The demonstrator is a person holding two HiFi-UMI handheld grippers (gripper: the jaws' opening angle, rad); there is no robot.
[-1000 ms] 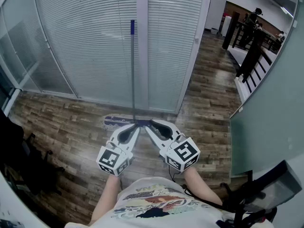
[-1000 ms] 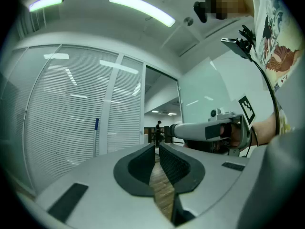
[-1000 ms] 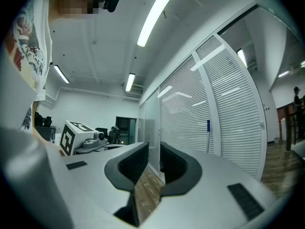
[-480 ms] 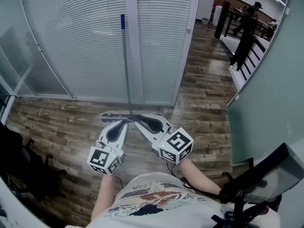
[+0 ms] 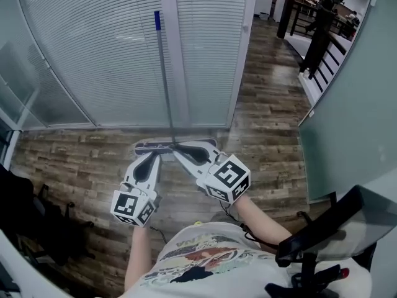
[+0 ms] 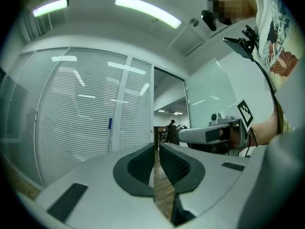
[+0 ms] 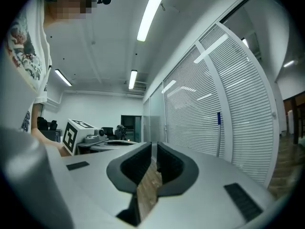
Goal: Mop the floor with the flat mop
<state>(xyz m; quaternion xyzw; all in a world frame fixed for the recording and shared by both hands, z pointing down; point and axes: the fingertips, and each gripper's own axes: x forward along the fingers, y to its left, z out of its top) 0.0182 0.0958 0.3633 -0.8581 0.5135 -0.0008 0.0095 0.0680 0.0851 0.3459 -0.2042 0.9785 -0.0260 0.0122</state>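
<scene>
Since the flat mop (image 5: 164,79) is stood near-upright against the blind-covered glass partition (image 5: 99,54), its pole is kept off the ground and reachable, with the mop head (image 5: 154,146) laid flat on the wood floor (image 5: 74,160) at the foot of the partition (blue cap (image 5: 157,20) at the top end). The mop is not held by anything; support is given by the lean alone. The left gripper (image 5: 155,156) and right gripper (image 5: 176,146) are both pointed level toward the base of the pole, tips converged one on each side of it, close to the mop head. Contact with the pole cannot be confirmed from the head view. Left jaws are seen pressed together in the left gripper view, nothing between them, only floor showing through the slit; the pole (image 6: 110,135) is seen off to the side against the blinds. Right jaws are likewise closed and empty in the right gripper view, pole (image 7: 219,132) again off to one side. Mopping is judged not started. A grasp would need the jaws reopened and lined up on the pole first, probably higher up, since a hold that low would give poor leverage.
</scene>
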